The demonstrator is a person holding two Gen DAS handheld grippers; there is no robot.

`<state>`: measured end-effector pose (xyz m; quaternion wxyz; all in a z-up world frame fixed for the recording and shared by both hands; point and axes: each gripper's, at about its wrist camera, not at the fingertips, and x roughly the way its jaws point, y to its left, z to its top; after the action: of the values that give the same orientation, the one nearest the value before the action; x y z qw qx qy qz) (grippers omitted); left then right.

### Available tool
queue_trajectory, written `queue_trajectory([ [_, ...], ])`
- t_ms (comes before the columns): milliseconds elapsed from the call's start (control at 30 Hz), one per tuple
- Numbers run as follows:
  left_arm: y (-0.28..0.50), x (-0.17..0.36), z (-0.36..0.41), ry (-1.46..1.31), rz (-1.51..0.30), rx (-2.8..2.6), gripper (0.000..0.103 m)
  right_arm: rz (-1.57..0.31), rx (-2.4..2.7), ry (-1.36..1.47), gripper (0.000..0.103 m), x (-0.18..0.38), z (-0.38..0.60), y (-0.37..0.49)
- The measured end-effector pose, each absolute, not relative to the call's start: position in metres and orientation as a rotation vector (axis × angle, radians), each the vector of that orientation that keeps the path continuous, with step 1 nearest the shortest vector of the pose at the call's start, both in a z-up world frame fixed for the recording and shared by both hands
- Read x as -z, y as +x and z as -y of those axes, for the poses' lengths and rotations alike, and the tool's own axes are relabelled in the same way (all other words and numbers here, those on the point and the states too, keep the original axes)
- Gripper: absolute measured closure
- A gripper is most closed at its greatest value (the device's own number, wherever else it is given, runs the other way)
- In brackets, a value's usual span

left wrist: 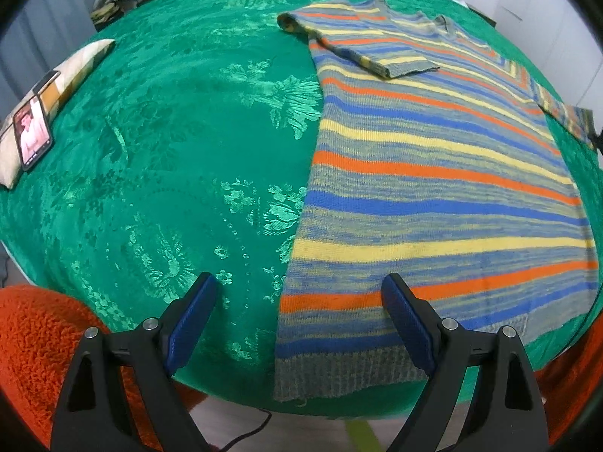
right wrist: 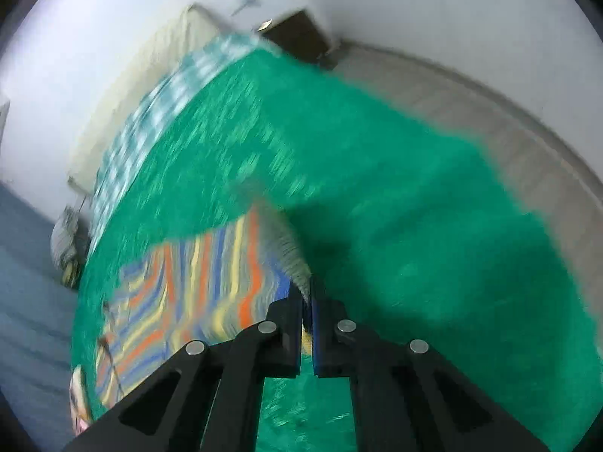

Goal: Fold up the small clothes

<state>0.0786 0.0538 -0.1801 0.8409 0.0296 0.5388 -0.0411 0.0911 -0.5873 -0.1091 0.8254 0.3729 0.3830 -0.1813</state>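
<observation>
Green bedspread (left wrist: 169, 143), striped sweater (left wrist: 433, 173) hem between spread left fingers (left wrist: 405, 312), right fingers (right wrist: 318, 301) pinching its edge

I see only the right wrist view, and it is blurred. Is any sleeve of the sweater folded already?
Observer: Yes. One sleeve lies folded across the sweater.
Operator: Does the left gripper hold something?
Observer: No. The left gripper is open near the hem, and its fingers grip nothing.
Operator: Is anything else on the green cover?
Observer: A phone lies on a pillow at the far side of the cover.
</observation>
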Motion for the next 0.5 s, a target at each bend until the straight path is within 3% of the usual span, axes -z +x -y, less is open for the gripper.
queue_trajectory([
  [167, 0.080, 0.181, -0.053, 0.071, -1.141, 0.083, 0.013, -0.949, 0.483, 0.782, 0.100, 0.129, 0.598, 0.087],
  [500, 0.079, 0.182, -0.053, 0.088, -1.141, 0.077, 0.013, -0.982, 0.491, 0.765, 0.101, 0.136, 0.603, 0.091],
])
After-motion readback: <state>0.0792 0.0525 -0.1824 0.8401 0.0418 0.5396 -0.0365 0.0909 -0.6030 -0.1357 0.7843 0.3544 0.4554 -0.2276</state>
